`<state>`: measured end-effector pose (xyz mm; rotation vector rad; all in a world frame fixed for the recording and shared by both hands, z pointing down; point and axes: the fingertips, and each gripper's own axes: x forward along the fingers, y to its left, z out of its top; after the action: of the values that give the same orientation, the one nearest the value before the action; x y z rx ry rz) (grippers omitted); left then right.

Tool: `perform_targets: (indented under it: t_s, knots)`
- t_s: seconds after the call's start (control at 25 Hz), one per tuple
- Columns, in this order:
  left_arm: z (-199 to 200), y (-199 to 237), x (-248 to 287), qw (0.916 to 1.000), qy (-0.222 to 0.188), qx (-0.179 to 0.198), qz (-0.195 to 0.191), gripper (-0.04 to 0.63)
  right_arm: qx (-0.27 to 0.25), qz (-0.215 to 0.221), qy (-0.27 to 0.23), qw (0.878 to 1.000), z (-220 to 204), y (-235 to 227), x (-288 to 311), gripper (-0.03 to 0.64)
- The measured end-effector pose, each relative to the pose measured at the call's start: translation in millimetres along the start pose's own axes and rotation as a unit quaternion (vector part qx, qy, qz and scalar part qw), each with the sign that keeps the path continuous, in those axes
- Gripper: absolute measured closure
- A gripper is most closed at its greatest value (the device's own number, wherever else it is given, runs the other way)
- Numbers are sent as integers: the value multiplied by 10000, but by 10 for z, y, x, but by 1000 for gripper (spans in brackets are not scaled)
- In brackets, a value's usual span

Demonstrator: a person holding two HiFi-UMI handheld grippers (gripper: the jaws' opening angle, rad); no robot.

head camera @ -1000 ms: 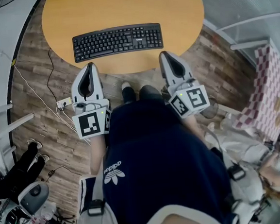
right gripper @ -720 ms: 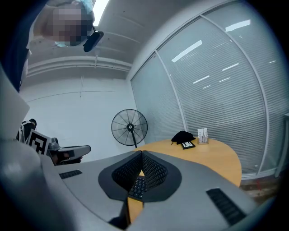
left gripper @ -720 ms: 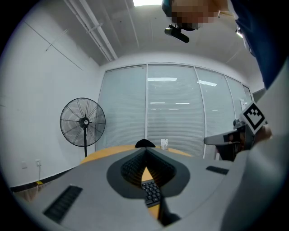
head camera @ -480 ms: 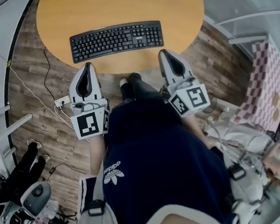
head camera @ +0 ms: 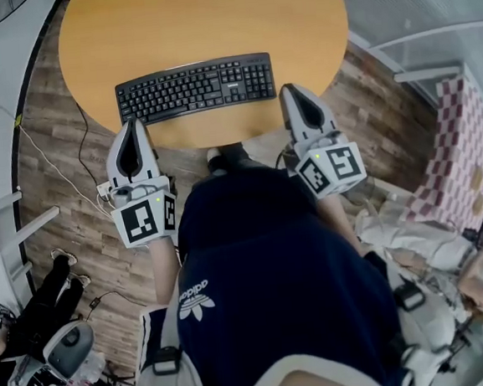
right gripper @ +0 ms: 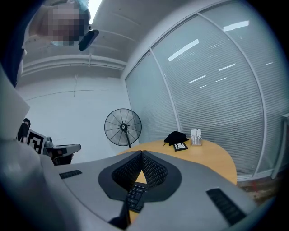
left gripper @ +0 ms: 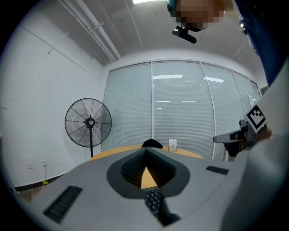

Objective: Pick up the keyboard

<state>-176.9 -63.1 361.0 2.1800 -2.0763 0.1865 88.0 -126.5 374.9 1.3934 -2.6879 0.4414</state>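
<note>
The keyboard (head camera: 194, 87) is found flat on the round wooden table (head camera: 209, 14), near the table's front edge and closest to the person, with its long side running across the head view. It is not lifted and is not held by either gripper.

The left gripper (head camera: 130, 125) is held at the table's front edge, its tip just beside the keyboard's near left corner. Contact with the keyboard cannot be confirmed from above. In the left gripper view the jaws of this gripper (left gripper: 145, 151) are seen closed tip to tip, with nothing clamped between them. Part of the keyboard (left gripper: 153, 200) is seen only through the gap lower down.

The right gripper (head camera: 289, 89) is held just beside the keyboard's right end, its tip over the table edge. In the right gripper view its jaws (right gripper: 141, 153) are likewise closed together and empty, with keys (right gripper: 134, 197) visible beyond the gap below.

Both grippers are pointed towards the table, one on each side of the person's dark garment (head camera: 264, 261).

A standing fan (left gripper: 88, 122) is noted beyond the table. A black object (right gripper: 176, 136) and a small card holder (right gripper: 196, 136) are noted at the table's far side. A white cable (head camera: 53, 154) is noted on the plank floor (head camera: 67, 212) to the left.
</note>
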Motion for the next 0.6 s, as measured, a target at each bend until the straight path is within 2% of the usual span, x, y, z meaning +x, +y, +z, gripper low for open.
perform_targets:
  t_s: [0.2, 0.36, 0.6]
  knots:
    - [-8, 146, 207, 9997, -48, -91, 220, 592, -14, -37, -54, 10000, 74, -272, 218, 614]
    - [-40, 99, 349, 9993, -19, -138, 342, 592, -9, 4, 61, 10000, 55, -489, 288, 614]
    - [-116, 103, 467, 9991, 158, -120, 384, 592, 108, 75, 209, 9997, -35, -566, 384, 614]
